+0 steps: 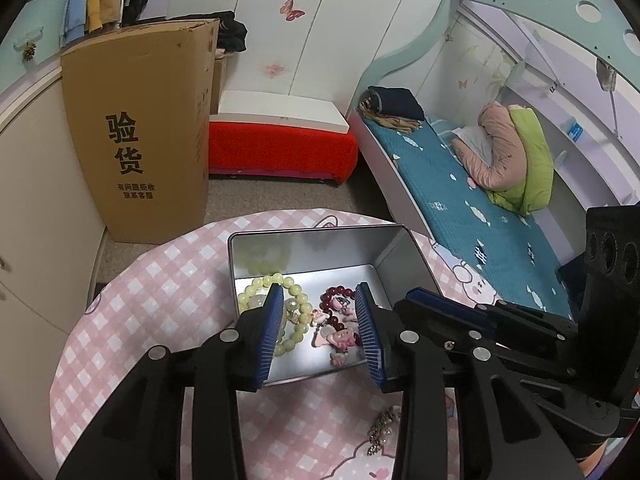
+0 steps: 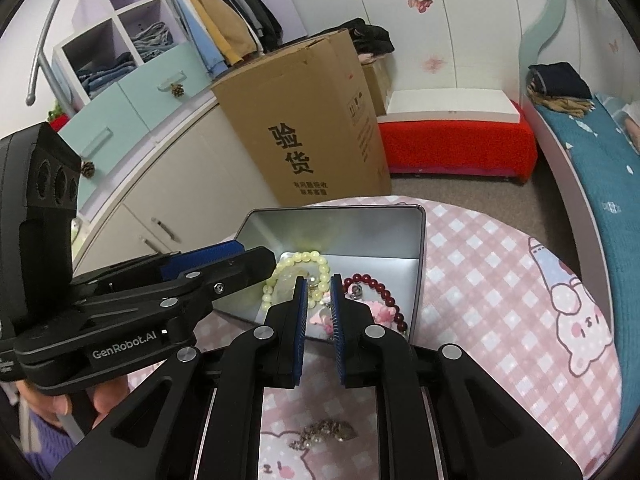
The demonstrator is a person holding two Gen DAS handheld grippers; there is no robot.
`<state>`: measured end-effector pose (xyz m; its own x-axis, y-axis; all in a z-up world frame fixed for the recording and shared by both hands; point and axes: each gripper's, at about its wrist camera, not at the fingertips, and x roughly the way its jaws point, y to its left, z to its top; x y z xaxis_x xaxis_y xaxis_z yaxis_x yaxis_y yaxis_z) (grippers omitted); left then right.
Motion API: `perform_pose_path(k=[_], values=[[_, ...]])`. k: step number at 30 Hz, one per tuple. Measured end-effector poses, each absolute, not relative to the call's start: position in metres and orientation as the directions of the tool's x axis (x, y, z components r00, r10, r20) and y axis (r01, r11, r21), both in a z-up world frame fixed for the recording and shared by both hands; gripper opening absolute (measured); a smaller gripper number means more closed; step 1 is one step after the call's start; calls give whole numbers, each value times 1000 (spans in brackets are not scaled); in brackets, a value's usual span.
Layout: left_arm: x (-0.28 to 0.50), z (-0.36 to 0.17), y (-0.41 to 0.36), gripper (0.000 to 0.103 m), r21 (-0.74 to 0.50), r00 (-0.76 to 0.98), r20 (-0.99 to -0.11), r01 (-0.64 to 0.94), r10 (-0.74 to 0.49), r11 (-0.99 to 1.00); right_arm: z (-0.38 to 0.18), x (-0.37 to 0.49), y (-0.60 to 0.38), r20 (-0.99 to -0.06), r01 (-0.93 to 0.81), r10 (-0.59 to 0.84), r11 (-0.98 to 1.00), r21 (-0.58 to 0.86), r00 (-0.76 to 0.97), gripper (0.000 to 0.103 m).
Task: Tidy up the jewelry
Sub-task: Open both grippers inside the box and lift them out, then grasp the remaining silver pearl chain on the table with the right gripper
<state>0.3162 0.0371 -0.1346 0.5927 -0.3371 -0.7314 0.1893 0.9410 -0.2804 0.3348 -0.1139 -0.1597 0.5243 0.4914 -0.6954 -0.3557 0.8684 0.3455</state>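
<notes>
A silver metal tin (image 1: 394, 252) is sitting open on the pink checked tablecloth (image 1: 160, 280), and the jewelry is lying on its floor: a pale yellow-green bead bracelet (image 1: 298, 298) toward the left, a dark red bead bracelet (image 1: 340, 291) toward the right, and some pink charm pieces (image 1: 340, 338) near the tin's front edge. A small silvery pearl-studded chain (image 2: 326, 432) is lying outside the tin on the cloth, below and behind both sets of fingertips.

The left gripper (image 1: 320, 332) is hovering over the tin's front part with its blue pads spread wide, gripping nothing; the pink charms are showing between them. The right gripper (image 2: 320, 322) is hanging just beside it, over the tin's near edge, its pads drawn to a narrow gap with nothing visibly caught between them. Beyond the table, a tall cardboard box (image 2: 312, 120) is standing ahead of the tongs.
</notes>
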Motion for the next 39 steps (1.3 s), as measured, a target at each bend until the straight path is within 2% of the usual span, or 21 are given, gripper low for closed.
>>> perform_pose_path(k=[3,6,9,14,16,17,22,31,36,37,39], values=[[308,-130,39,48,-281,605,-722,187,-336,941,-154,328,-117,-689,-353,490,870,345,534,14],[297,-123,38,49,-265,623,-711,190,-325,945,-147,320,-124,-682,-350,487,872,343,545,14],[287,-118,39,58,-252,641,-702,184,-310,950,-141,312,-128,-682,-343,472,880,328,558,14],[269,-110,44,59,-225,670,-690,163,-275,961,-141,293,-134,-690,-330,445,894,304,570,15],[262,-110,46,67,-220,680,-685,147,-260,964,-147,284,-134,-701,-319,426,903,288,573,34],[258,-110,49,68,-213,688,-683,134,-246,968,-150,280,-133,-703,-313,416,907,280,577,48],[237,-122,57,69,-174,698,-691,94,-189,980,-171,265,-126,-736,-297,370,925,237,566,48],[223,-144,73,69,-181,671,-721,59,-174,982,-214,250,-97,-788,-290,333,935,204,519,48],[223,-145,72,69,-174,672,-721,61,-170,983,-222,249,-85,-791,-294,284,946,139,542,47],[223,-145,73,69,-174,673,-720,61,-169,983,-222,249,-83,-792,-297,272,947,120,547,46],[223,-144,73,69,-179,675,-717,61,-173,982,-222,248,-83,-793,-296,243,952,83,559,35]])
